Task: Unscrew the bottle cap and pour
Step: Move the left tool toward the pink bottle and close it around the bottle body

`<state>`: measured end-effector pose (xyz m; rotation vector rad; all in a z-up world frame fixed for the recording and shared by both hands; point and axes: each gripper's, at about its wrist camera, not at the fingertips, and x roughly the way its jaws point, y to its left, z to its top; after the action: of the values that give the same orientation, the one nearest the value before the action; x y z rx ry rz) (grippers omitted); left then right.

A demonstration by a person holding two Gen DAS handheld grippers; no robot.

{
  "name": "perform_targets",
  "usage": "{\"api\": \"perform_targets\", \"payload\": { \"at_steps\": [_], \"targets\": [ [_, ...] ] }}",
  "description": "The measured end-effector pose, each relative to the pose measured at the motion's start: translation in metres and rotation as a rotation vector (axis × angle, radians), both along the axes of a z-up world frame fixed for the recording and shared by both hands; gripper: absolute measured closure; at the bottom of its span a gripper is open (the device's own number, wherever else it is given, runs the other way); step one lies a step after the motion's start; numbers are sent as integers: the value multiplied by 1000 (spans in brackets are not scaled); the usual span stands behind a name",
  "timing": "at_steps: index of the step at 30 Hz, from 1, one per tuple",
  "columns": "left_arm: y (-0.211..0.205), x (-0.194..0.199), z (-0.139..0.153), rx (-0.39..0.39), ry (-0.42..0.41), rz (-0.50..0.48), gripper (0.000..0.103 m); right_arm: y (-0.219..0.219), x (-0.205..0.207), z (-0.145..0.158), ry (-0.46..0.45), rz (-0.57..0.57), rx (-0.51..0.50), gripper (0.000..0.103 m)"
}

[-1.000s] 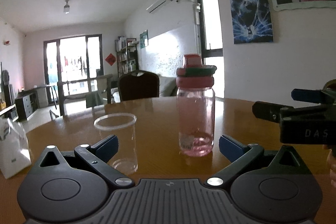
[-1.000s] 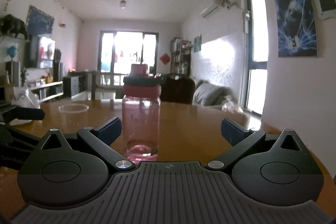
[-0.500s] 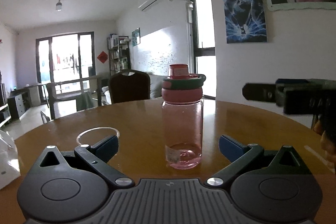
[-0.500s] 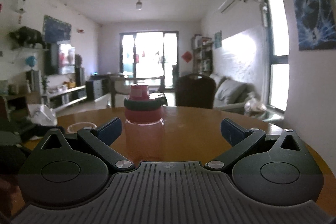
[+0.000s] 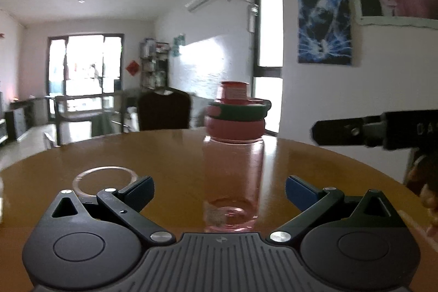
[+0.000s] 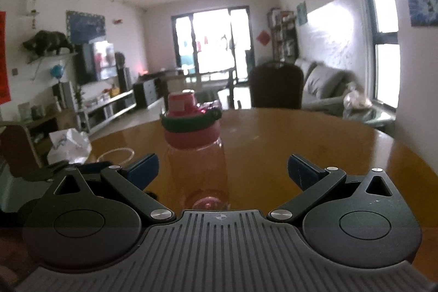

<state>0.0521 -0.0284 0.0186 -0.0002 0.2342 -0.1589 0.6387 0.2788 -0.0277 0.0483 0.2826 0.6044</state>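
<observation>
A clear pink bottle (image 5: 232, 177) with a pink and green cap (image 5: 236, 114) stands upright on the round wooden table (image 5: 169, 155). A little pink liquid sits in its bottom. My left gripper (image 5: 219, 190) is open, its blue fingertips either side of the bottle's lower body and apart from it. A clear glass (image 5: 105, 179) stands left of the bottle, partly behind the left finger. In the right wrist view, my right gripper (image 6: 221, 171) is open around the bottle (image 6: 195, 171), just below the cap (image 6: 190, 125). The glass (image 6: 117, 155) shows at left.
The right gripper's body (image 5: 377, 132) and a hand (image 5: 427, 199) reach in from the right of the left wrist view. A white plastic bag (image 6: 69, 144) lies at the table's left edge. A dark chair (image 6: 276, 86) stands beyond the far edge.
Both grippers have risen and closed in on the bottle, which now sits between each pair of open fingers. The right gripper has climbed to cap height.
</observation>
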Motion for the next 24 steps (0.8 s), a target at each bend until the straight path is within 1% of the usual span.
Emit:
{"api": "perform_targets", "payload": {
  "at_steps": [1, 3, 5, 8, 9, 11, 12, 15, 18, 23, 24],
  "targets": [
    [-1, 2, 0, -2, 6, -5, 1, -1, 2, 3, -3, 2, 2, 0],
    [-5, 8, -1, 2, 25, -5, 1, 0, 5, 11, -9, -10, -32, 0],
    [-8, 12, -1, 24, 32, 12, 1, 1, 8, 19, -15, -21, -67, 0],
    [-11, 15, -1, 55, 2, 22, 1, 4, 14, 25, -14, -21, -114, 2],
    [-11, 18, -1, 58, -7, 14, 1, 4, 17, 26, -6, -25, -121, 5],
    [-9, 23, 0, 55, -28, -7, 2, 6, 19, 27, 4, -35, -133, 11],
    [-8, 26, 1, 56, -41, -18, 2, 7, 18, 29, 7, -38, -138, 12],
    [-5, 34, 2, 39, -71, 5, 2, 10, 19, 29, 13, -41, -144, 12],
    [-5, 44, 1, 17, -83, 18, 3, 11, 21, 30, 18, -36, -136, 12],
    [-9, 59, -3, -9, -69, 15, 3, 11, 23, 30, 27, -32, -124, 9],
    [-10, 63, -3, -13, -64, 11, 5, 11, 23, 30, 29, -31, -121, 9]
  ]
}}
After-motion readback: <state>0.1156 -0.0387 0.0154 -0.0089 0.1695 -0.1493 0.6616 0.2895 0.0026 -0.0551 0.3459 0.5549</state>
